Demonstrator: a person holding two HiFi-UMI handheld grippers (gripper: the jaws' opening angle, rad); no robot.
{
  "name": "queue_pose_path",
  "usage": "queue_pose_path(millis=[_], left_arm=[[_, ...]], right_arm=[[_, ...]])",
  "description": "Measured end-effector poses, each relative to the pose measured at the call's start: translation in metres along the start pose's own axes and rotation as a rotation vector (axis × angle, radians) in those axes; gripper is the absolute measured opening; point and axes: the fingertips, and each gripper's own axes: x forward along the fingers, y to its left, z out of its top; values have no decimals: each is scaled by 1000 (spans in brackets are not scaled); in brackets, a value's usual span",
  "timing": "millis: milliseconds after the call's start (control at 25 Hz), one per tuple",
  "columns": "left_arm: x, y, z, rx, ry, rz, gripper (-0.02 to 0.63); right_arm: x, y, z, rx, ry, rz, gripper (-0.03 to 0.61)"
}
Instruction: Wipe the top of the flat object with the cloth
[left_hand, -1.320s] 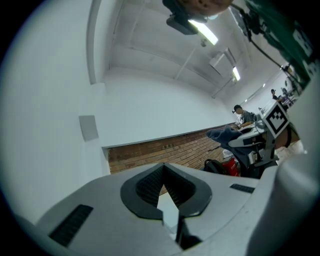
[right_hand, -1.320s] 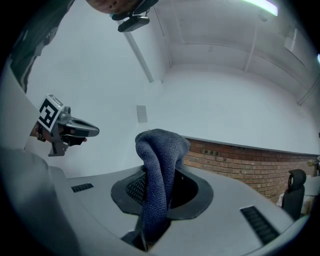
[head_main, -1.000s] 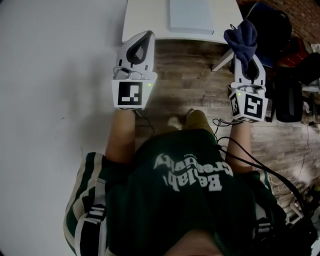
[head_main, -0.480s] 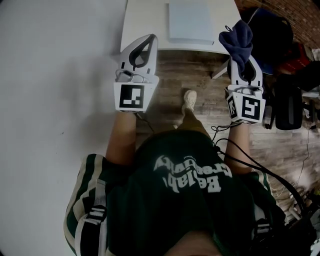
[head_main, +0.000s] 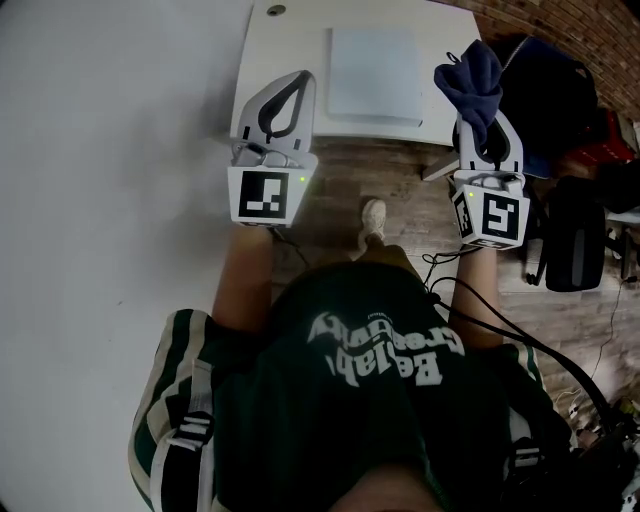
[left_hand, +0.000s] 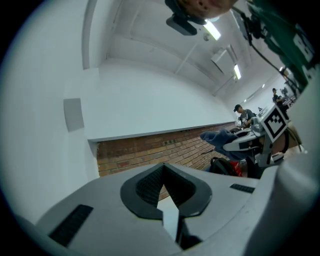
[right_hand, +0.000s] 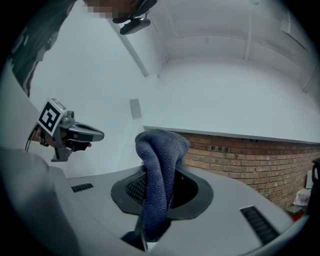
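Head view shows the flat object (head_main: 375, 70), a pale square slab, lying flat on the white table (head_main: 285, 40) close to its near edge. Nothing rests on its top. The cloth (head_main: 474, 82) is dark blue and bunched. It stands up out of the right gripper (head_main: 480, 118), to the right of the slab and apart from it, over the table's right corner.

In the right gripper view the cloth (right_hand: 159, 165) is pinched between the jaws of the right gripper (right_hand: 159, 192). Its loose end folds over above the fingers (right_hand: 132, 187), with a brick wall (right_hand: 250, 155) behind.

The left gripper (head_main: 298, 82) is held to the left of the slab, its tip over the table's near edge. In the left gripper view the jaws of the left gripper (left_hand: 163, 172) are closed tip to tip with nothing between them. The right gripper (left_hand: 252, 141) and its cloth (left_hand: 217, 137) show off to the side.

Below the table lies a wooden floor (head_main: 350, 175), where one pale shoe (head_main: 373, 214) shows. A dark bag (head_main: 550, 70) sits to the right of the table.
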Motion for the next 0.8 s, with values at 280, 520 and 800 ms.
queue_pose_path(millis=[280, 520, 800], left_arm=[[64, 15, -8, -14, 27, 40, -2], [165, 29, -42, -48, 56, 19, -1], [194, 36, -43, -29, 52, 16, 0]], right_arm=[[65, -38, -13, 31, -22, 39, 60], [153, -82, -51, 71, -13, 78, 60], [178, -94, -67, 107, 4, 70, 60]])
